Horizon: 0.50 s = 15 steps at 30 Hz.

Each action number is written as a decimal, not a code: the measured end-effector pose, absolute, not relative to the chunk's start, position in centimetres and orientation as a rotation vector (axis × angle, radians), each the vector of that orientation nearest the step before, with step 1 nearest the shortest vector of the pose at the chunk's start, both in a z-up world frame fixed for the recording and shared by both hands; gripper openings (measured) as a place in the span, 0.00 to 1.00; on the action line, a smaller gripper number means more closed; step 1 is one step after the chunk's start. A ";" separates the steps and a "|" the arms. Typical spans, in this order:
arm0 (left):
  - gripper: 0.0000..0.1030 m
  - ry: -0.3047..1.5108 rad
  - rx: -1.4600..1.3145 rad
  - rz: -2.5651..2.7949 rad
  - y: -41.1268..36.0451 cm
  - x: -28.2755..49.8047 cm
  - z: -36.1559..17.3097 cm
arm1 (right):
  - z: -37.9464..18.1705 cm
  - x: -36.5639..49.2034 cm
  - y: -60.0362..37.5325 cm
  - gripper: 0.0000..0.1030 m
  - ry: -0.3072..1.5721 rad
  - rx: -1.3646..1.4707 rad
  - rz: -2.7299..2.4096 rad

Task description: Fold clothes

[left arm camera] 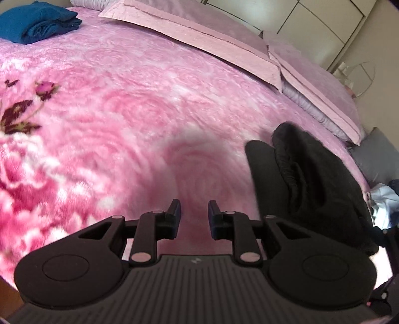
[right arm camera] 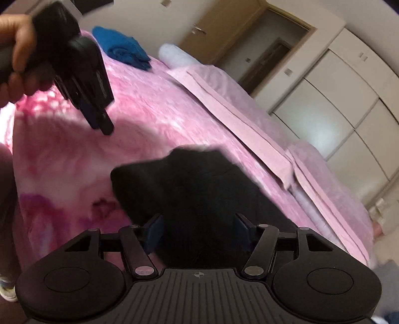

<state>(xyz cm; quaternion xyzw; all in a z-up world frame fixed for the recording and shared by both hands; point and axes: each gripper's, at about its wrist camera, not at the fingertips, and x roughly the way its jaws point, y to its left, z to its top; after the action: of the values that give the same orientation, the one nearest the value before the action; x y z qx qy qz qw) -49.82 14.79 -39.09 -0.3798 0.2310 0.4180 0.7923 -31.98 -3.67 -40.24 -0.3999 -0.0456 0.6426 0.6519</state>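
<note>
**Black garment down on the bed, both grippers free**

Left gripper point(left arm camera: 194, 209): jaws parted by a narrow gap, nothing between them, only pink bedspread point(left arm camera: 149, 104) showing below. In the right wrist view the same tool hangs over the bed, held in a hand point(right arm camera: 17, 54), fingers pointing down at the cover. Right gripper point(right arm camera: 197, 224): jaws spread wide, pads not pressing on anything. The black garment point(right arm camera: 189, 184) fills the space beyond and between the pads, though motion blur makes it hard to say whether cloth actually touches either pad.

Task item: the black garment lies bunched on the bedspread, to the right of the left gripper in its own view point(left arm camera: 306, 179), with a gathered, elastic-looking edge visible. It looks partly folded or loosely heaped, not yet a tidy stack.

Judged step: between grasps. One item, a blue folded garment point(left arm camera: 37, 22), already sits at the far corner of the bed, well apart, so the black one is probably the piece in hand. Next move calls for finding a clean edge or corner with each gripper and pinching a single layer; the thick pile of the cover could get caught in the pinch.

Surroundings: plush floral bedspread, pale pink pillows point(left arm camera: 194, 37) along the head, white wardrobe doors point(right arm camera: 336, 104), a wooden door point(right arm camera: 224, 32).
</note>
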 end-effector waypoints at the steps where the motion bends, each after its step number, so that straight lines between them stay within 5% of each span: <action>1: 0.19 0.491 -0.821 0.893 14.6 -50.0 -39.0 | -40.1 -31.9 -4.1 0.59 -0.091 -0.884 1.442; 7: 0.19 0.443 -0.865 0.859 14.3 -50.1 -38.8 | -37.7 -27.8 -6.5 0.59 0.065 -0.717 1.312; 15: 0.20 0.454 -0.864 0.824 12.6 -50.6 -38.4 | -38.8 -30.8 -6.8 0.59 -0.097 -0.866 1.345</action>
<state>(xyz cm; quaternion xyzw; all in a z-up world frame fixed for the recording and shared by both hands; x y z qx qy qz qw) -50.62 12.61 -38.35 -0.4032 0.2117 0.3848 0.8029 -30.81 -6.76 -38.82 -0.3882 -0.0436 0.6028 0.6958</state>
